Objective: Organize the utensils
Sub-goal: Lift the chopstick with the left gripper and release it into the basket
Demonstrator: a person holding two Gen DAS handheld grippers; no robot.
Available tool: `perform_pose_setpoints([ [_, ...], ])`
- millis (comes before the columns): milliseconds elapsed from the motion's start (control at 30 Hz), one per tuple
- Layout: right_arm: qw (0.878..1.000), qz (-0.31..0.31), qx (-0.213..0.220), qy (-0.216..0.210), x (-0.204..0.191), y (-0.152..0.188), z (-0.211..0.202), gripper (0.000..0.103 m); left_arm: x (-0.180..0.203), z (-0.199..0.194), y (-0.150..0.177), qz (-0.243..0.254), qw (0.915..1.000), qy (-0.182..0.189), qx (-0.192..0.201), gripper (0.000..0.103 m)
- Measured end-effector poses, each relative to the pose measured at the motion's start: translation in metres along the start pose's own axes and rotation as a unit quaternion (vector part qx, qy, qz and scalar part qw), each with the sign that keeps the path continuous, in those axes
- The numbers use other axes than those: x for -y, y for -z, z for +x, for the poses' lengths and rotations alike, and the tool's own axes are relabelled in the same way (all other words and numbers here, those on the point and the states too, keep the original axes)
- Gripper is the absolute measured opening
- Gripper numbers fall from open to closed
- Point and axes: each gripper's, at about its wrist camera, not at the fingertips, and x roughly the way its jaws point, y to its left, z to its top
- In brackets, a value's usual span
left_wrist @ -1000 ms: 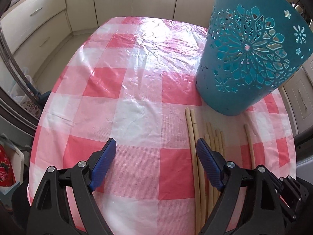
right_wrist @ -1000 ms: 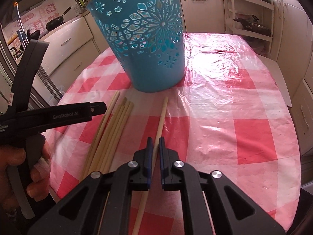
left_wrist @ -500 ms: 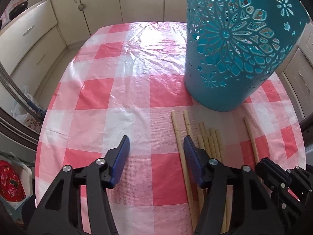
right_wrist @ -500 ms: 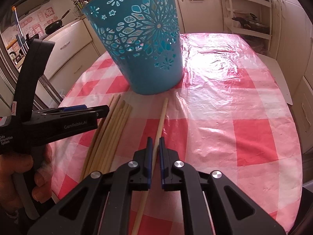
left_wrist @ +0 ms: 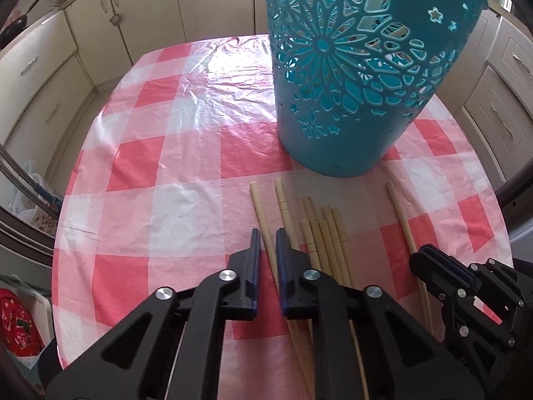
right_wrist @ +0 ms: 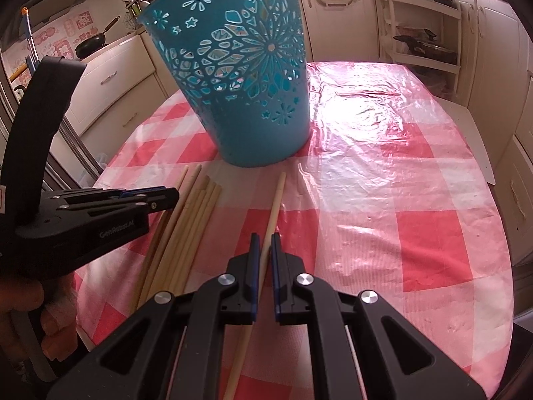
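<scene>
A teal cut-out basket [left_wrist: 359,76] stands on the pink checked table; it also shows in the right wrist view [right_wrist: 246,80]. Several pale wooden chopsticks [left_wrist: 319,233] lie side by side in front of it. My left gripper [left_wrist: 267,243] is shut on the leftmost chopstick [left_wrist: 261,213] of the bunch. My right gripper [right_wrist: 263,250] is shut on a single chopstick [right_wrist: 274,200] lying apart on the right; that chopstick also shows in the left wrist view [left_wrist: 401,220]. The left gripper's body [right_wrist: 100,213] shows at left in the right wrist view, over the bunch [right_wrist: 186,226].
The tablecloth [left_wrist: 166,173] is glossy plastic. Kitchen cabinets [left_wrist: 50,76] surround the table, with a shelf rack [right_wrist: 423,26] at the back right. A white bin with red cloth [left_wrist: 20,326] sits on the floor at left.
My left gripper has shifted right over the bunch and its jaws have closed from wide open onto the leftmost chopstick. The right gripper stays shut on its single chopstick.
</scene>
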Motion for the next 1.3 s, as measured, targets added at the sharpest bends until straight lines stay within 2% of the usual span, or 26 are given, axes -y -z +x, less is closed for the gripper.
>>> perform_pose_setpoints([
  [233, 1.000, -0.006, 0.005, 0.004, -0.001, 0.001, 0.000, 0.007, -0.007, -0.011, 0.012, -0.009, 0.9995, 0.029, -0.008, 0.004],
  [367, 1.000, -0.007, 0.008, 0.005, -0.001, 0.002, 0.001, 0.007, -0.028, -0.033, 0.012, -0.034, 0.9979, 0.054, 0.008, 0.004],
  [567, 1.000, -0.010, 0.011, 0.009, -0.003, 0.003, 0.001, 0.007, -0.062, -0.103, -0.003, -0.078, 0.9876, 0.104, 0.088, 0.004],
  [700, 1.000, -0.007, 0.012, 0.008, -0.003, 0.004, 0.000, 0.007, -0.069, -0.152, -0.030, -0.093, 0.9709, 0.146, 0.166, 0.004],
  [800, 1.000, -0.006, 0.012, 0.007, -0.003, 0.004, 0.000, 0.007, -0.059, -0.176, -0.056, -0.089, 0.9579, 0.165, 0.218, 0.004],
  [967, 1.000, -0.001, 0.012, 0.001, -0.001, 0.005, 0.000, 0.007, -0.037, -0.195, -0.106, -0.081, 0.9395, 0.157, 0.293, 0.004],
  [1133, 1.000, 0.008, 0.010, -0.008, 0.002, 0.003, 0.000, 0.007, -0.021, -0.192, -0.148, -0.090, 0.9245, 0.132, 0.346, 0.004],
  [1233, 1.000, 0.013, 0.008, -0.014, 0.005, 0.002, 0.001, 0.007, -0.016, -0.179, -0.167, -0.096, 0.9201, 0.114, 0.362, 0.004],
  [1300, 1.000, 0.016, 0.007, -0.017, 0.006, 0.001, 0.001, 0.007, -0.014, -0.165, -0.177, -0.099, 0.9208, 0.104, 0.363, 0.005],
])
